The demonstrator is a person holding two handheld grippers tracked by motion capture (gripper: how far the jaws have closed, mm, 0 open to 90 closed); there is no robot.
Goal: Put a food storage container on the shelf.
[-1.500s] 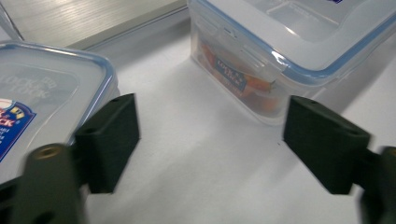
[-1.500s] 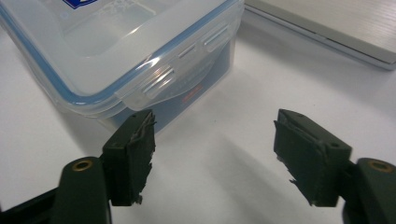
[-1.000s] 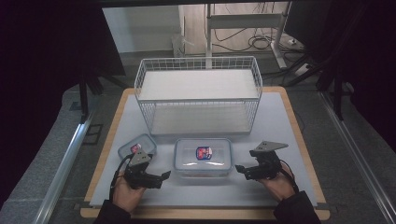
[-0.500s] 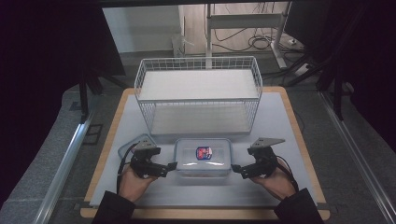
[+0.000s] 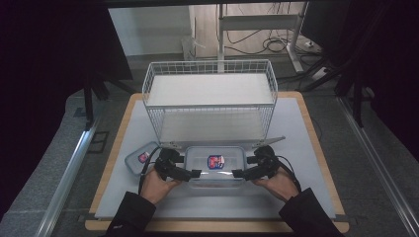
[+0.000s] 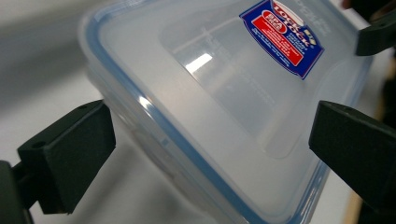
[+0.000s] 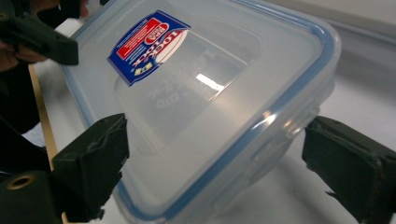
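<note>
A clear plastic box (image 5: 215, 166) with a blue-rimmed lid and a red and blue label is set on the grey surface (image 5: 306, 128), near the front edge and just in front of a white wire basket (image 5: 210, 101). The box is flanked by both tongs. The left tongs (image 5: 193, 174) are brought against its left front corner, and the right tongs (image 5: 238, 173) against its right front corner.

In the left gripper view, the left tongs (image 6: 210, 149) are seen spread wide with the corner of the box (image 6: 219, 93) reaching in between the jaws; no pad is seen pressing on the plastic. In the right gripper view, the right tongs (image 7: 215, 172) are likewise held apart around the other corner of the box (image 7: 205, 88); their jaws have just been closing a little, and a gap is kept on both sides, so the box is between them but not clamped.

A smaller container (image 5: 141, 158) with a label of the same kind lies just beside the left hand (image 5: 157, 183), on its left. The wire basket stands close behind the box. Beyond the surface, cables (image 5: 276, 45) are seen on the floor by a metal frame (image 5: 257, 22). The right hand (image 5: 276, 183) rests at the front right.
</note>
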